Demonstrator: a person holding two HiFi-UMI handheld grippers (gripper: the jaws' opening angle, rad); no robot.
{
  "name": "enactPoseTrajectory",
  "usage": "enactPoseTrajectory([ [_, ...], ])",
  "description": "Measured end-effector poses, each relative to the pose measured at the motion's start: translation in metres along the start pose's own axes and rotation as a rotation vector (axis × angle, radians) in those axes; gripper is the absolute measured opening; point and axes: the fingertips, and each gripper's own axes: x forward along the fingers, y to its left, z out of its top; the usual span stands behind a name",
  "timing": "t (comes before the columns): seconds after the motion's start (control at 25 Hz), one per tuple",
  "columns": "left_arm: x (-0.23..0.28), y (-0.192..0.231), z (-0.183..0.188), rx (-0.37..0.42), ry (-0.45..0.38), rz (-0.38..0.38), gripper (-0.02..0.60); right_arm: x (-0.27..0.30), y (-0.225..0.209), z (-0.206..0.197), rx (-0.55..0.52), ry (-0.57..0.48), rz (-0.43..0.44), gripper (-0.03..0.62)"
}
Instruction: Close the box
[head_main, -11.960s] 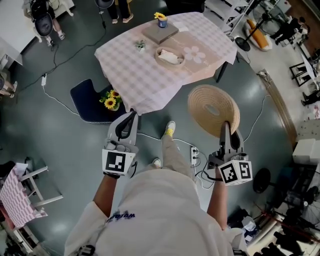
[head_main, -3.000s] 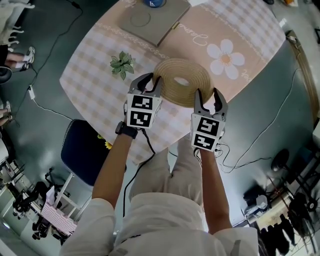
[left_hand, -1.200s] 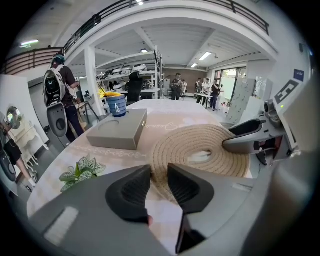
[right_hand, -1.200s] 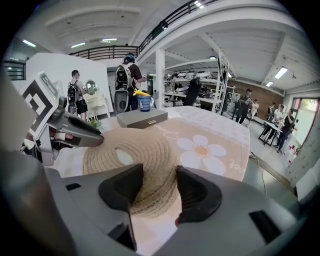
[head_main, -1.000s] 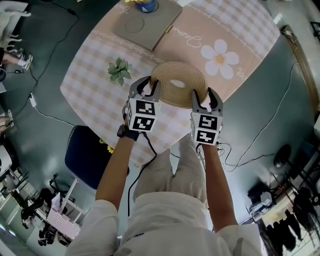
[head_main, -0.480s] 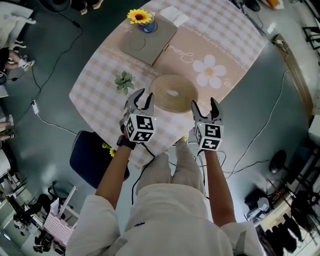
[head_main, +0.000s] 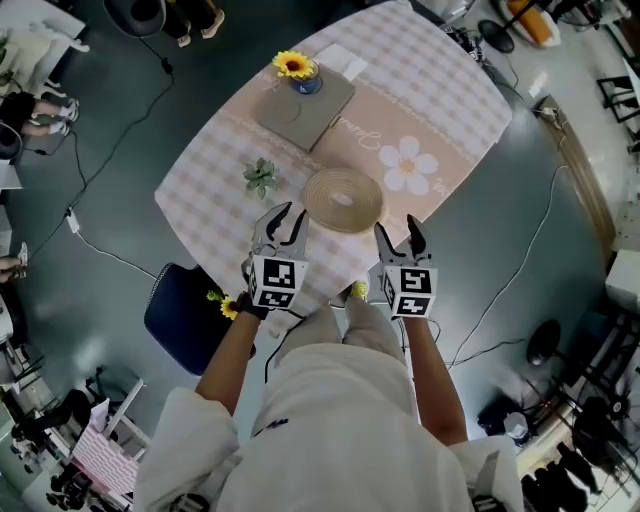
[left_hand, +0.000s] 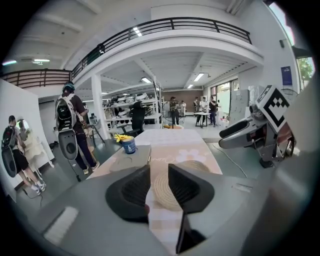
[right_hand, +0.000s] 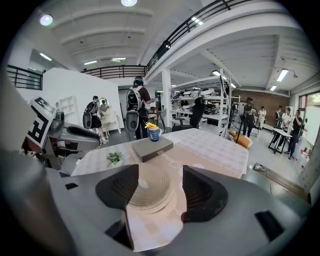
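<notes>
A round coiled straw lid (head_main: 343, 199) lay flat on the beige runner printed with a white flower (head_main: 405, 163), toward the near side of the table draped in pink-and-white checked cloth (head_main: 205, 205). The box under the lid could not be made out from above. Neither gripper touched the lid; both were held clear of it on its near side, 1 to each side.

The left gripper (head_main: 284, 222) sat near-left of the lid. Its 2 jaws stood a narrow gap apart and gripped nothing, with the lid showing well beyond through the gap.

The right gripper (head_main: 397, 235) sat near-right of the lid. Its jaws were spread wide and had just been closing a little, with nothing between them; the lid lay well beyond.

A small green leafy sprig (head_main: 261, 177) lay on the cloth just left of the lid. Farther off sat a flat grey square box (head_main: 305, 108), with a blue cup holding a yellow sunflower (head_main: 297, 70) on its far corner. On the floor to the near left stood a dark blue seat (head_main: 180, 318) with yellow flowers (head_main: 225, 303) at its edge.
</notes>
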Motion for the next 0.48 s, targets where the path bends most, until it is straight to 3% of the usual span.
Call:
enactPoseTrajectory([
  [0.48,-0.059,-0.018,0.046,0.058,-0.150,0.054,0.066,-0.065,-0.011,0.056,-0.043,-0.128,-0.004,0.257],
])
